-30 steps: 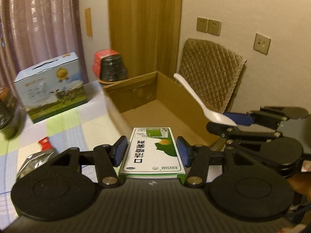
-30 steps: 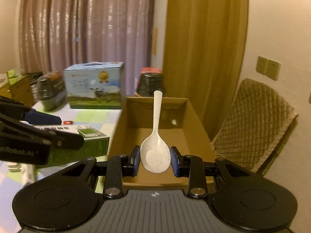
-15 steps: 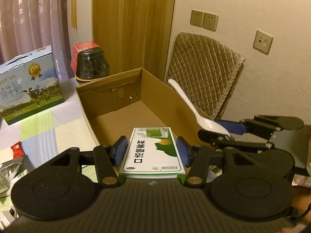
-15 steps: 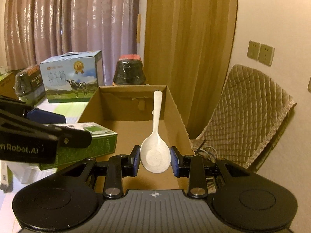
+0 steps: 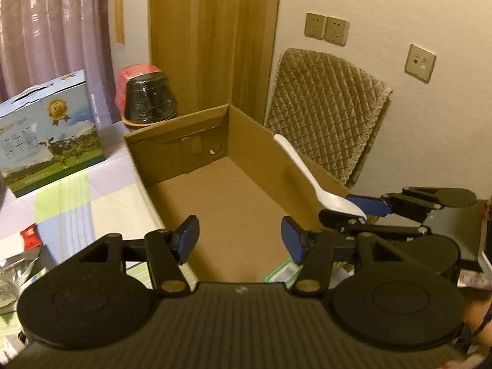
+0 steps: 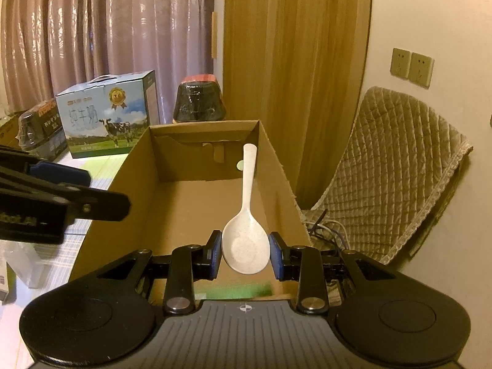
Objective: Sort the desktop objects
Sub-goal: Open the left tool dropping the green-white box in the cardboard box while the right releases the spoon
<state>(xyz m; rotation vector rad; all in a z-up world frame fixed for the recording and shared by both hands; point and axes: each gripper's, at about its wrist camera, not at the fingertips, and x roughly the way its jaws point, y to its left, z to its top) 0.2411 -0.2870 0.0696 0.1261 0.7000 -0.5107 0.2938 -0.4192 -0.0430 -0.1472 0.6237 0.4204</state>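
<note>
Hovering over cardboard box [image 6: 147, 184]: right tool [image 6: 245, 256] clamped on white spoon [image 6: 246, 233] bowl, handle pointing 12 o'clock along box's length. Left tool [image 5: 240, 240], jaws just opened, empty; green packet [image 5: 281, 272] dropped below at 5 o'clock.

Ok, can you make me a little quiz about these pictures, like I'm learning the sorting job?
1. True or false: the right gripper is shut on the white spoon.
2. What stands just behind the cardboard box? A) a black tub with a red lid B) a teapot C) a football
3. Fill in: the left gripper holds ____.
Key: 1 true. 2 A. 3 nothing: its jaws have just been opening and nothing is between them.
</note>
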